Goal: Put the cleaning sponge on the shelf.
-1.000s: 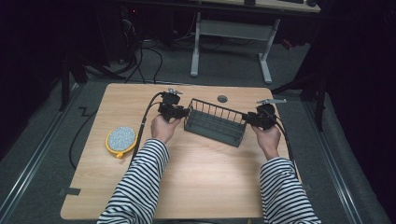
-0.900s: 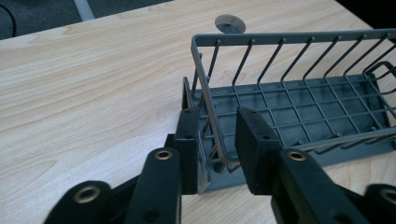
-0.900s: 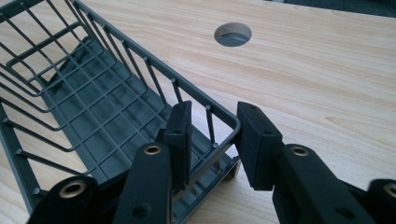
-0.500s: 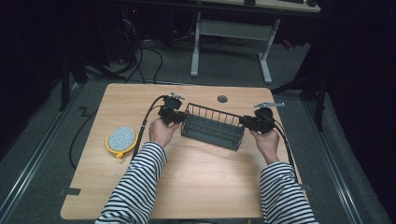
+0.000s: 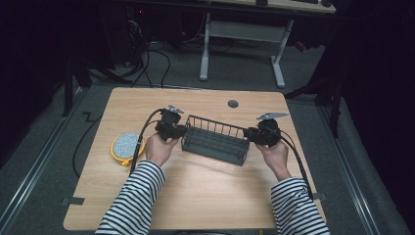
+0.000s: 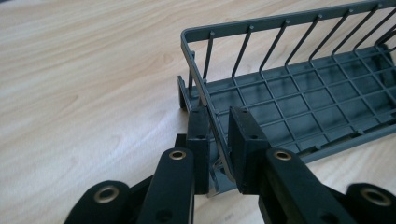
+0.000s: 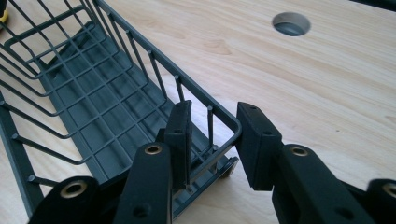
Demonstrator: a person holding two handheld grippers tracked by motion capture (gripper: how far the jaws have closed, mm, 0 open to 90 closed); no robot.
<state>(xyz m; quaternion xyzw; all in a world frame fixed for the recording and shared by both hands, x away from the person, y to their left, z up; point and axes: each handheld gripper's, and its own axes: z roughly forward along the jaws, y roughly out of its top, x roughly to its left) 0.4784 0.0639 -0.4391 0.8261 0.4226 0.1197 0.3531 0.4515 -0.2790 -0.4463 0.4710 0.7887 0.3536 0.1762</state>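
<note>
Left tongs (image 6: 217, 140) were nearly closed on the end wall of a dark grey wire basket (image 5: 215, 142), one jaw outside and one inside. Right tongs (image 7: 212, 140) stood wider around the opposite end corner, with a gap to the outer jaw, so a firm grip could not be confirmed. The basket lay in the middle of the wooden worktop (image 5: 205, 191). A yellow round object (image 5: 126, 146) rested near the left hand (image 5: 159, 147).

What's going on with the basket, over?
Left gripper clamps the basket end rim. Right gripper straddles the other end, jaws not closed. Yellow disc sits aside.
</note>
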